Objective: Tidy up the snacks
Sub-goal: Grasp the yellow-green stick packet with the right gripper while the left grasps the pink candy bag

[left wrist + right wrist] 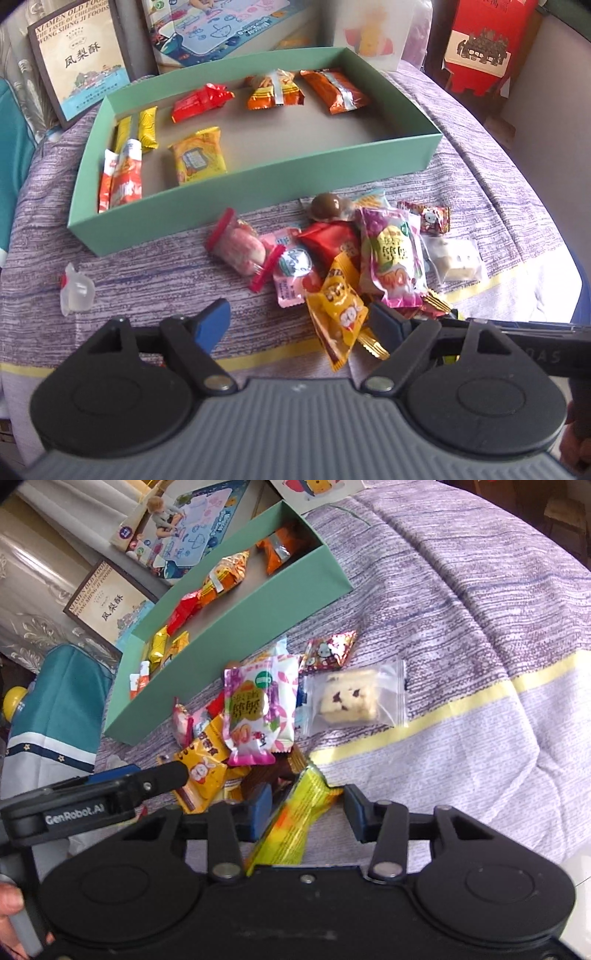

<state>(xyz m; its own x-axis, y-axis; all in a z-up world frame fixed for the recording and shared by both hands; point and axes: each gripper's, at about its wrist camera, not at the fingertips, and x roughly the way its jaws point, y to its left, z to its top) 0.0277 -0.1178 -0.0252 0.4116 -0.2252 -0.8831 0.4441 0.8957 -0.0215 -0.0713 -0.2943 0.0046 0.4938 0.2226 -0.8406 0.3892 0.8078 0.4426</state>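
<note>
Between the right gripper's [308, 814] jaws sits a yellow-green packet [295, 816] — pads near it, not visibly squeezing yet. Left gripper [295, 325] hangs wide apart over the loose pile [354, 258]. Beyond that, the green box [258, 177] already holds around seven snacks — roughly ten more are left on the bedspread [147, 280].

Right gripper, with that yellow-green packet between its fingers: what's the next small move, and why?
Probably close the right gripper fully on the yellow-green packet. The packet lies between the fingers, but one pad looks clear of it, so lifting now could drop it. Once gripped, it can go into the green box.
</note>
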